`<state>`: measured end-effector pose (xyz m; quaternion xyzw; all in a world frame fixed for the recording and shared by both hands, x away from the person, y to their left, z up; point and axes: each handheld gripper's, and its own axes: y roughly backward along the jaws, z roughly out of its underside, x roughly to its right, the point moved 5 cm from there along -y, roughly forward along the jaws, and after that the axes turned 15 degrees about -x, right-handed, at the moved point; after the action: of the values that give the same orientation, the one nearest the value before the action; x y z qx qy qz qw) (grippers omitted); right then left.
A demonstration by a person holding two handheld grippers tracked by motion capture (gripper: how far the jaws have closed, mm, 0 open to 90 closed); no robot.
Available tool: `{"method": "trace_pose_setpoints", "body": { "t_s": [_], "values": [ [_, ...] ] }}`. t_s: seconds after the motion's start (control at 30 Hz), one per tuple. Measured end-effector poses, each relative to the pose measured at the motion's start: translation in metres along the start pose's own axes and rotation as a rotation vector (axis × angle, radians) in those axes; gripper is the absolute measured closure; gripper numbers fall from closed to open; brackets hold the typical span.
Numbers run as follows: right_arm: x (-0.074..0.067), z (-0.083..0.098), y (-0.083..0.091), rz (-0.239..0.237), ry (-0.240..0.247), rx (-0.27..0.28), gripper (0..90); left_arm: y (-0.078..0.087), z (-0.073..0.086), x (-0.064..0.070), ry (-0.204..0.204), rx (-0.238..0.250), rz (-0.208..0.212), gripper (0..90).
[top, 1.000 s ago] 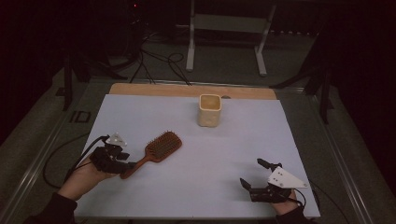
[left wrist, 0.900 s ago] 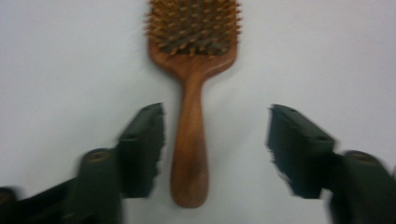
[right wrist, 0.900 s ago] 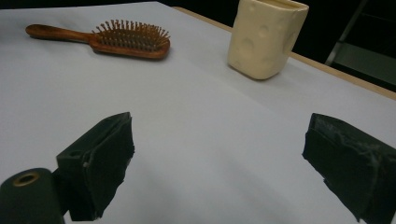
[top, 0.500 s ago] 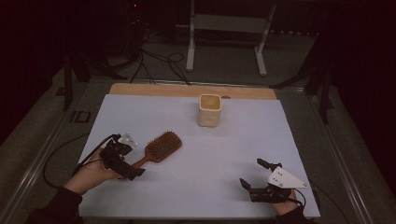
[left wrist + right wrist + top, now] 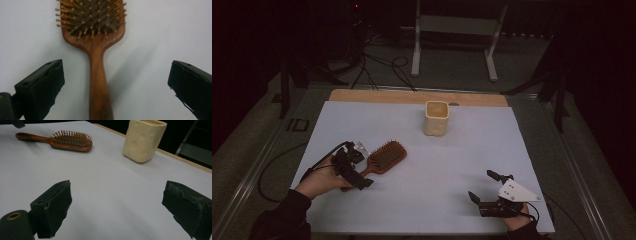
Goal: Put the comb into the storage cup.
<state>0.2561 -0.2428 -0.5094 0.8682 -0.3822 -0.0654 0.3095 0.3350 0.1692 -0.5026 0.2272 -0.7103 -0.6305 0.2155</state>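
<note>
A wooden paddle hairbrush (image 5: 384,157) lies bristles up on the white table sheet (image 5: 472,150), handle toward the person's left hand. My left gripper (image 5: 360,167) is open and its jaws have just been opening. In the left gripper view they stand wide on either side of the brush handle (image 5: 98,82) without touching it, and the left gripper (image 5: 115,75) hovers low over it. My right gripper (image 5: 483,186) rests open near the front right edge, nothing between its jaws (image 5: 116,195). The right gripper view shows the hairbrush (image 5: 70,141) far off.
A cream-coloured cup (image 5: 436,118) stands upright toward the back middle of the sheet, seen also as the cup (image 5: 143,140) in the right gripper view. A wooden strip (image 5: 412,96) borders the table's far edge. A metal stand (image 5: 457,30) and cables lie beyond.
The left hand has moved right toward the brush, and its jaws now straddle the handle. The brush, the cup and the right gripper have stayed put.
</note>
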Motion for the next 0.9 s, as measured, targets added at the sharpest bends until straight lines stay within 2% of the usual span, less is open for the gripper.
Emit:
{"method": "trace_pose_setpoints", "body": {
  "t_s": [0.13, 0.3, 0.4, 0.47, 0.6, 0.9],
  "values": [
    [0.0, 0.0, 0.0, -0.001, 0.0, -0.003, 8.3, -0.003, -0.002, -0.003, 0.008, -0.004, 0.001, 1.2],
    [0.0, 0.0, 0.0, -0.002, 0.001, -0.002, 8.3, -0.01, -0.004, -0.006, -0.012, -0.028, 0.014, 1.3],
    [0.0, 0.0, 0.0, -0.003, 0.0, -0.001, 8.3, -0.012, -0.006, -0.007, -0.019, -0.039, 0.007, 4.7],
    [0.0, 0.0, 0.0, -0.002, 0.0, -0.002, 8.3, -0.014, -0.007, -0.008, -0.026, -0.053, 0.001, 12.0],
    [-0.001, 0.0, 0.0, -0.002, 0.003, -0.002, 8.3, -0.018, -0.009, -0.01, -0.028, -0.073, -0.006, 15.5],
    [-0.001, 0.0, 0.0, -0.001, 0.002, 0.0, 8.3, -0.025, -0.01, -0.019, -0.004, -0.098, 0.021, 24.7]
  ]
}}
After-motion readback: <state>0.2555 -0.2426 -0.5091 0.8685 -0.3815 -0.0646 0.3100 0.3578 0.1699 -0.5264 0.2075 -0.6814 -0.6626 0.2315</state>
